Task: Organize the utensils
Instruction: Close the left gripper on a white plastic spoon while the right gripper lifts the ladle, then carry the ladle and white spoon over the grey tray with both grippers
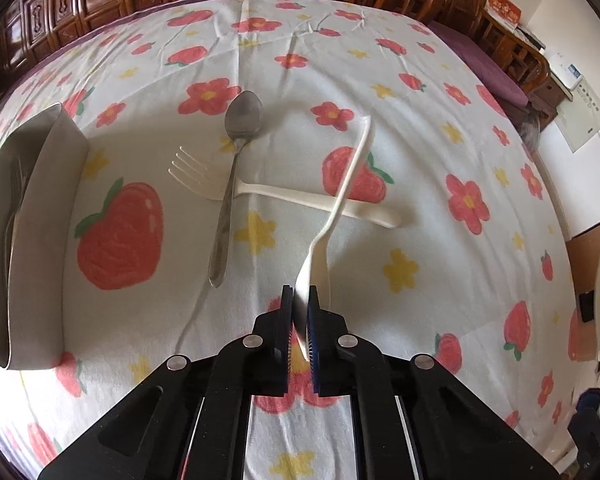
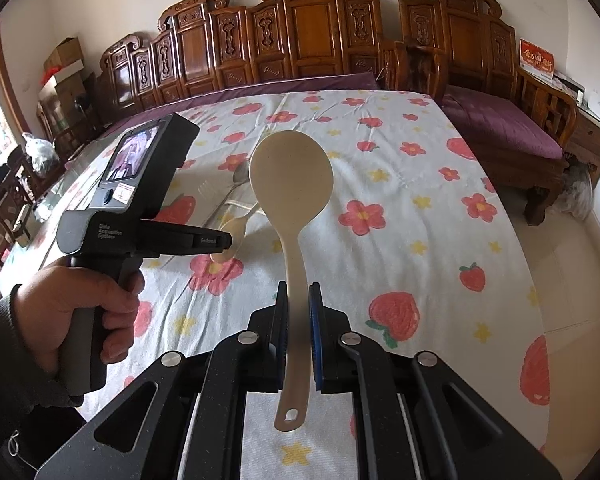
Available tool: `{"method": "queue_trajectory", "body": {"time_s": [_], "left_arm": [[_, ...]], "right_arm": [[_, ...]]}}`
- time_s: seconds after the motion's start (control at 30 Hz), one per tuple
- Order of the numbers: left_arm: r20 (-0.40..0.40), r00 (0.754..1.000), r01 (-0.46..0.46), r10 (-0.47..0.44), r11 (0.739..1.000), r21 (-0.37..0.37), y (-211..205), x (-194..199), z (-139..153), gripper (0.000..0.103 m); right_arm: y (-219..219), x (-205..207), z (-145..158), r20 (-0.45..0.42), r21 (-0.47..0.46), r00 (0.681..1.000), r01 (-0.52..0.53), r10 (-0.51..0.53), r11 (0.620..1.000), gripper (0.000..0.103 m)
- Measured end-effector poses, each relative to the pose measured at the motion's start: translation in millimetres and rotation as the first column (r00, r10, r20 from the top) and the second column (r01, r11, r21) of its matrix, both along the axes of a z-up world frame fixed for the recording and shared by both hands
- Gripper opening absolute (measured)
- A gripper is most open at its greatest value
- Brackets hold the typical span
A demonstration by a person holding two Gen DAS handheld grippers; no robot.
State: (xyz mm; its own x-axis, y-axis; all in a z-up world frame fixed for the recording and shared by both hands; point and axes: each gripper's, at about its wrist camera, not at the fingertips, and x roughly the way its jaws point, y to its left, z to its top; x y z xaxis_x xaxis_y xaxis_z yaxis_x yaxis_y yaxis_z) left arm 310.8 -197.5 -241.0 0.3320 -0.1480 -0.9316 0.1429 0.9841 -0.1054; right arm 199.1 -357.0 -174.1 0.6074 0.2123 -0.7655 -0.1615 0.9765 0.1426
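My left gripper (image 1: pixel 300 294) is shut on the bowl end of a white plastic spoon (image 1: pixel 348 184), whose handle rises tilted over the flowered tablecloth. Beyond it a metal spoon (image 1: pixel 236 160) lies across a white plastic fork (image 1: pixel 292 196). A grey holder (image 1: pixel 48 216) at the left has metal utensils inside. In the right wrist view my right gripper (image 2: pixel 298 292) is shut on the handle of a beige rice paddle (image 2: pixel 290 176), held upright above the table. The left gripper (image 2: pixel 224 240) shows there too, held by a hand (image 2: pixel 72 308), with the white spoon (image 2: pixel 236 232) at its tip.
A carved wooden bench (image 2: pixel 300 28) with purple cushions (image 2: pixel 500 120) runs behind the table. The table's right edge (image 2: pixel 540 280) drops to a pale floor. Boxes and clutter (image 2: pixel 60 76) stand at the far left.
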Motion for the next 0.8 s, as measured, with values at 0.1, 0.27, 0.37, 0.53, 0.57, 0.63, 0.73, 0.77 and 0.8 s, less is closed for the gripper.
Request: {"method": "queue_trajectory", "body": {"time_s": [0.1, 0.27, 0.37, 0.53, 0.57, 0.63, 0.73, 0.77, 0.8], "left_arm": [[0.024, 0.999, 0.021, -0.021, 1.0, 0.006, -1, -7, 8, 0.005], [0.073, 0.996, 0.048, -0.049, 0.999, 0.015, 5, -23, 29, 0.005], [0.105, 0.992, 0.067, -0.069, 0.997, 0.027, 10, -35, 42, 0.005], [0.156, 0.984, 0.08, -0.084, 0.996, 0.036, 27, -54, 64, 0.005], [0.162, 0.983, 0.08, -0.085, 0.996, 0.035, 30, -57, 67, 0.005], [0.179, 0.98, 0.081, -0.087, 0.996, 0.037, 39, -66, 74, 0.005], [0.19, 0.978, 0.081, -0.086, 0.996, 0.038, 49, -75, 80, 0.005], [0.197, 0.977, 0.079, -0.086, 0.996, 0.042, 54, -79, 83, 0.005], [0.202, 0.976, 0.078, -0.086, 0.996, 0.046, 57, -82, 85, 0.005]], "right_arm": [[1, 0, 0, -0.002, 0.0, 1.0, -0.004, 0.004, 1.0, 0.011], [3, 0, 1, -0.003, 0.013, 1.0, -0.01, 0.01, 1.0, 0.011], [6, -2, 2, 0.001, 0.011, 1.0, -0.016, 0.016, 1.0, 0.011], [12, -4, 3, 0.006, 0.014, 1.0, -0.03, 0.03, 0.999, 0.011], [14, -5, 3, 0.01, 0.013, 0.999, -0.033, 0.033, 0.999, 0.011], [17, -5, 5, 0.016, 0.018, 0.999, -0.038, 0.038, 0.999, 0.011], [21, -7, 7, 0.021, 0.018, 0.999, -0.049, 0.048, 0.999, 0.011], [24, -9, 7, 0.022, 0.017, 0.998, -0.053, 0.053, 0.998, 0.011], [25, -10, 8, 0.023, 0.017, 0.998, -0.057, 0.056, 0.998, 0.011]]}}
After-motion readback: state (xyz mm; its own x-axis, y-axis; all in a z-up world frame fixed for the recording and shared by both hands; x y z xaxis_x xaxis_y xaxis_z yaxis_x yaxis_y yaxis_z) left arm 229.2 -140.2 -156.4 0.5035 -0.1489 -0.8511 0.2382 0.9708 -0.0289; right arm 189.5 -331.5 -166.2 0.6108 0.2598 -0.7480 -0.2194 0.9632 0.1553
